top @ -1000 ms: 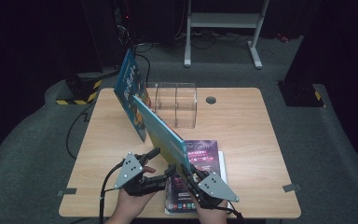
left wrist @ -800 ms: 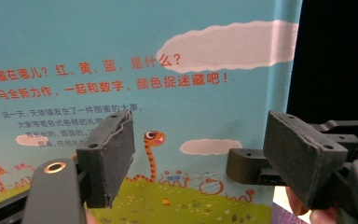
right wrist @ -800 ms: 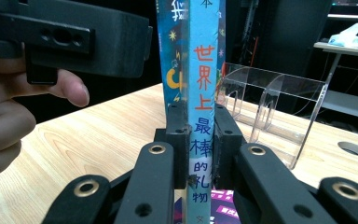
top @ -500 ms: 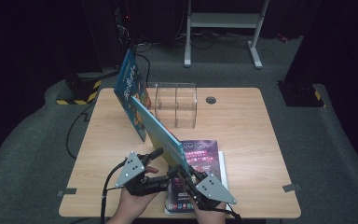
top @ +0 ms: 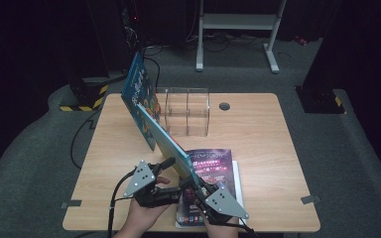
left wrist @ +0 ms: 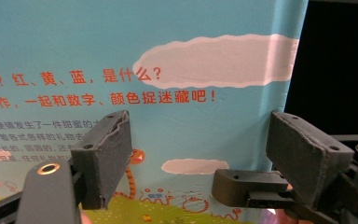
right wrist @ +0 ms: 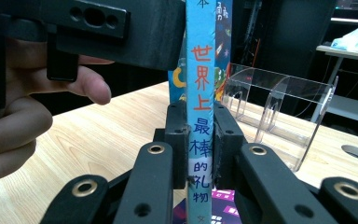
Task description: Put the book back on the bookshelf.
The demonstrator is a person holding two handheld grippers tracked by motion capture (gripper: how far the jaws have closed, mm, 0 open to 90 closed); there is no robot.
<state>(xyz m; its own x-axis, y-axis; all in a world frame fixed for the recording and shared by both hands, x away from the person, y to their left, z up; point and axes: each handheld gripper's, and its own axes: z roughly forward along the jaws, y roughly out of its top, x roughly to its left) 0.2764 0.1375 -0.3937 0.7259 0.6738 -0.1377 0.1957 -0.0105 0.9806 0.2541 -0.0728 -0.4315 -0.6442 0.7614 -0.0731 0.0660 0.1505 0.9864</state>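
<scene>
A thin light-blue picture book (top: 162, 138) stands on edge and slants from the front of the table up toward the back left. My right gripper (top: 197, 187) is shut on its lower end. In the right gripper view the pads (right wrist: 176, 135) press both sides of the spine (right wrist: 200, 93). My left gripper (top: 172, 173) is just left of the book with its jaws open. In the left gripper view the book's cover (left wrist: 177, 112) fills the space behind the gripper (left wrist: 200, 154), and the pads (left wrist: 114, 154) do not press on it.
A dark blue book (top: 138, 91) leans upright against the left side of a clear acrylic holder (top: 186, 111) at mid-table. A purple book (top: 213, 166) lies flat near the front edge on something white. The wooden table (top: 263, 144) has a cable hole (top: 223, 106).
</scene>
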